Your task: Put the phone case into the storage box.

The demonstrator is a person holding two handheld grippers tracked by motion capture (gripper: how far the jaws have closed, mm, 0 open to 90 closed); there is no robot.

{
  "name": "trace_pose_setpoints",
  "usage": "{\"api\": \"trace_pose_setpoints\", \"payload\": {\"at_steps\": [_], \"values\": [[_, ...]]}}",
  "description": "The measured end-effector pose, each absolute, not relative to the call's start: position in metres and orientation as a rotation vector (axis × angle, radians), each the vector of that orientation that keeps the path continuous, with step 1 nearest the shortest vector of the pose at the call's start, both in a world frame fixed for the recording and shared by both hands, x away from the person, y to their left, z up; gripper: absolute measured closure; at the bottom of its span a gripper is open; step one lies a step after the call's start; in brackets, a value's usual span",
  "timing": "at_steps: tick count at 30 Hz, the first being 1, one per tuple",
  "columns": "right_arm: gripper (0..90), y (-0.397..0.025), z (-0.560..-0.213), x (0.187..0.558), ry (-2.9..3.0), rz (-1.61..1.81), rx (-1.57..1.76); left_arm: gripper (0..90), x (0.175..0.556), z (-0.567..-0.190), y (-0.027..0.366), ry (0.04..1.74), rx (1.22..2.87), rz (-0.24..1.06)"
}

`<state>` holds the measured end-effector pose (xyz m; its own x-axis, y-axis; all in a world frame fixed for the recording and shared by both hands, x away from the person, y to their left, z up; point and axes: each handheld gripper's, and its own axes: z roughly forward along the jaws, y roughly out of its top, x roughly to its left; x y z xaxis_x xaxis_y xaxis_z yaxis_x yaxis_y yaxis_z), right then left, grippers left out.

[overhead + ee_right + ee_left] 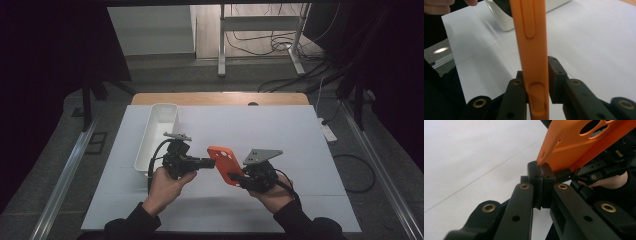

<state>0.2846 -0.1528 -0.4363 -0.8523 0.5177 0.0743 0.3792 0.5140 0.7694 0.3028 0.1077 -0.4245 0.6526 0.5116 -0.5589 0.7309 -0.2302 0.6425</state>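
Both the left gripper [209,163] and right gripper [239,179] have their fingers clamped on the orange phone case [224,164], held above the table [280,135]

Both forearms come in low over the table, hands held up above it. The left gripper [209,162] points right, its jaws pressed nearly together. The right gripper [237,177] points left toward it, jaws apparently clamped too, though the high view blurs them.
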Motion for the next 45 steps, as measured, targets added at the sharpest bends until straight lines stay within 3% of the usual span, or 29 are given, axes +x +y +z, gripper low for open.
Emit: {"api": "trace_pose_setpoints", "payload": {"at_steps": [8, 19, 26, 45], "values": [[62.1, -0.151, -0.437, 0.284, 2.564, 1.241, 0.774, 89.0, 0.302, -0.424, 0.105, 1.004, 1.906, -0.247], [35.1, -0.147, -0.438, 0.283, 2.537, 1.239, 0.767, 89.0, 0.301, -0.423, 0.104, 1.021, 1.933, -0.202], [23.7, -0.15, -0.438, 0.283, 2.533, 1.236, 0.789, 89.0, 0.302, -0.421, 0.109, 1.033, 1.933, -0.164], [10.7, -0.171, -0.435, 0.282, 2.553, 1.219, 0.892, 89.0, 0.309, -0.418, 0.123, 1.028, 1.981, -0.097]]}}
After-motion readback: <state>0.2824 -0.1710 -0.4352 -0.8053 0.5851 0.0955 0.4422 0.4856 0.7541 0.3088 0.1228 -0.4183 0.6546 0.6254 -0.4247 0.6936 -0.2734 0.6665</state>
